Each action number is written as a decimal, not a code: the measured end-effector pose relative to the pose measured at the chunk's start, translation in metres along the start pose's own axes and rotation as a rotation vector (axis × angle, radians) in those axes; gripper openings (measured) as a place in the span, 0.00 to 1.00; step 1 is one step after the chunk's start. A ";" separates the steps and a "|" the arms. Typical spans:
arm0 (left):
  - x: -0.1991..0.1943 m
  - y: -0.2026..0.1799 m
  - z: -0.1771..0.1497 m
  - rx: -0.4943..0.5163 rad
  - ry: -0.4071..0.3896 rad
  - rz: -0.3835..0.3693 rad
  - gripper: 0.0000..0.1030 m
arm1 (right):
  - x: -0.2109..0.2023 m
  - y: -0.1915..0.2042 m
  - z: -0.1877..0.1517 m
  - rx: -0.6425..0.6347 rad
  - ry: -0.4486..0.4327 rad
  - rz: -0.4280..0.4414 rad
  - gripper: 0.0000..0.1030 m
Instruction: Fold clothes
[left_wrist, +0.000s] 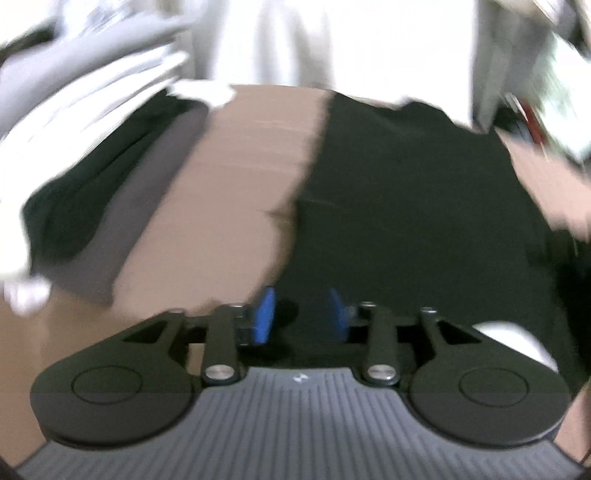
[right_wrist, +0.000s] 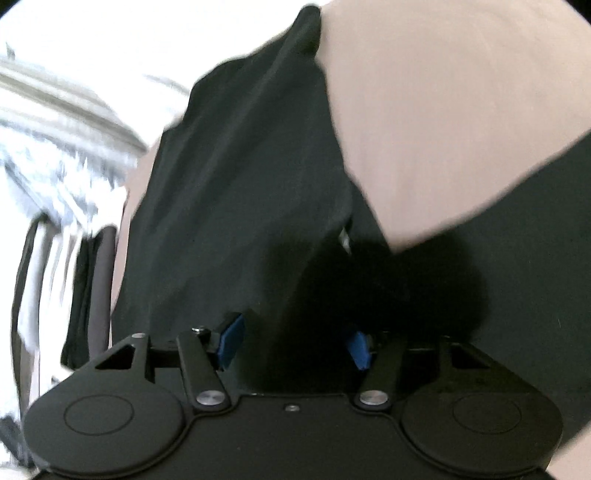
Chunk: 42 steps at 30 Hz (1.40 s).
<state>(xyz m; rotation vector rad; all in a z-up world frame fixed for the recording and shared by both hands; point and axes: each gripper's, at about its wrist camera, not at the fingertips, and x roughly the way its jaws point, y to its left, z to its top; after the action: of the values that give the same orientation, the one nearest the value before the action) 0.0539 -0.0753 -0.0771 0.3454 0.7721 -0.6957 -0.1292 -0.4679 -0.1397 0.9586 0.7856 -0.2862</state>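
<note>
A black garment (left_wrist: 406, 192) lies spread on a tan surface (left_wrist: 236, 177). It also fills the middle of the right wrist view (right_wrist: 240, 206), with a fold ridge running up to the top. My left gripper (left_wrist: 301, 314) hovers low over the garment's near left edge, its blue pads apart with nothing between them. My right gripper (right_wrist: 295, 345) is open just above the black cloth, its blue pads wide apart; the cloth lies under and between them but is not pinched. Both views are blurred by motion.
A stack of folded dark and grey clothes (left_wrist: 85, 206) lies left of the garment, also at the left in the right wrist view (right_wrist: 88, 288). White and grey striped fabric (left_wrist: 74, 96) is heaped at the far left. A person in white (left_wrist: 332, 40) stands beyond the surface.
</note>
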 end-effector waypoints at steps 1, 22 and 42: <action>0.007 -0.013 -0.003 0.075 0.022 0.018 0.58 | 0.000 0.003 0.001 -0.025 -0.026 -0.020 0.58; 0.011 0.052 -0.019 -0.251 0.091 0.297 0.04 | -0.062 -0.002 -0.054 -0.022 0.076 -0.177 0.18; 0.023 0.060 -0.035 -0.656 0.124 -0.151 0.56 | -0.069 0.017 -0.037 -0.113 -0.173 -0.282 0.57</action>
<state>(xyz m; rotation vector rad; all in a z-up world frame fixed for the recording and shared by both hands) 0.0892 -0.0235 -0.1156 -0.2710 1.1035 -0.5275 -0.1849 -0.4362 -0.0924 0.7059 0.7687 -0.5561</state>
